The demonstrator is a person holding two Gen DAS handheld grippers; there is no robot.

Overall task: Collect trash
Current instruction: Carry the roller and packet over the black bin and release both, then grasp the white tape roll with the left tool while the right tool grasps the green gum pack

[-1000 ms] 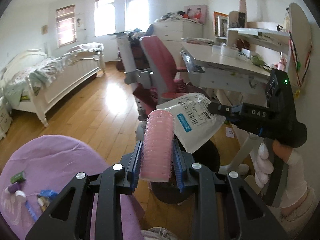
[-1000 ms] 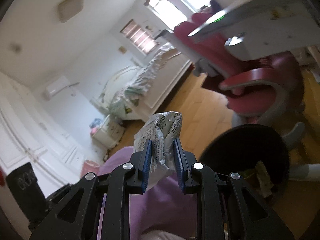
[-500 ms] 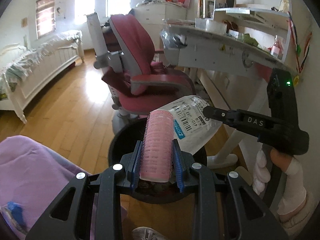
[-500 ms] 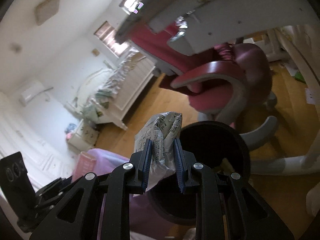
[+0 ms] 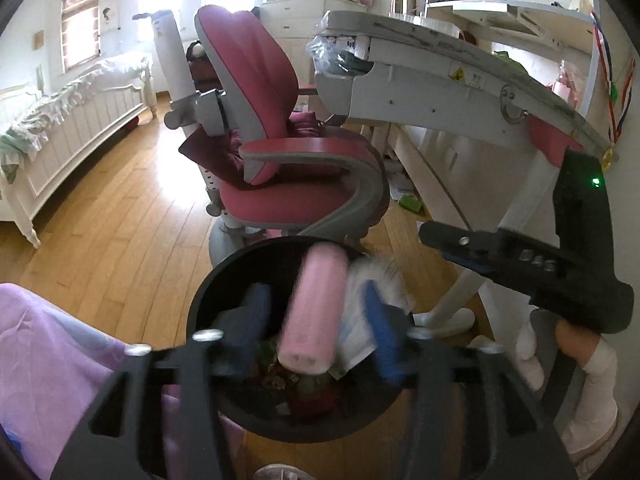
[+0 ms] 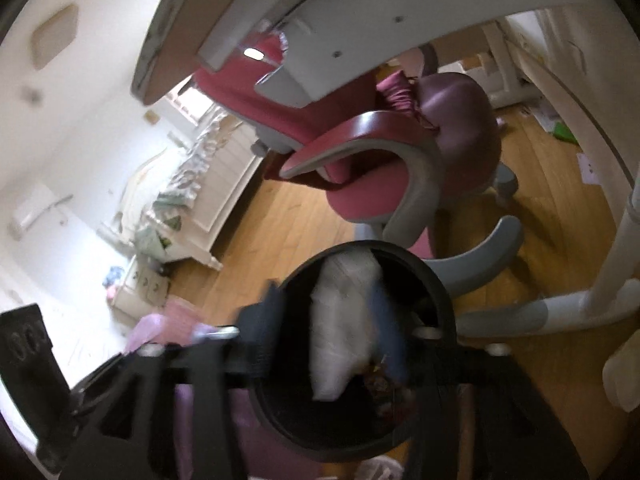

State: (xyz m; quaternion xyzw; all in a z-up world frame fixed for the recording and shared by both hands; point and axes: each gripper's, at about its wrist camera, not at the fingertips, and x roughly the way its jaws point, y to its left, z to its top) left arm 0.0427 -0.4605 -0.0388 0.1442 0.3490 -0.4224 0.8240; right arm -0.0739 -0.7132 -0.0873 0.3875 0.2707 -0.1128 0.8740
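Roller: pink hair roller [image 5: 314, 312] seen between the parted jaws of the left gripper [image 5: 316, 320], over the bin mouth; released, no jaw contact seen, tho blurred.
Packet: white plastic packet [image 6: 344, 320] seen between spread jaws of the right gripper [image 6: 332, 328], let go, above the bin.
Bin: black round bin [image 5: 204, 292] on the wood floor [image 5: 120, 208], trash already inside.
Nearby: pink chair [image 5: 280, 184] just behind bin; white desk [image 5: 440, 92] to the right; purple cloth [image 5: 52, 344] at left.
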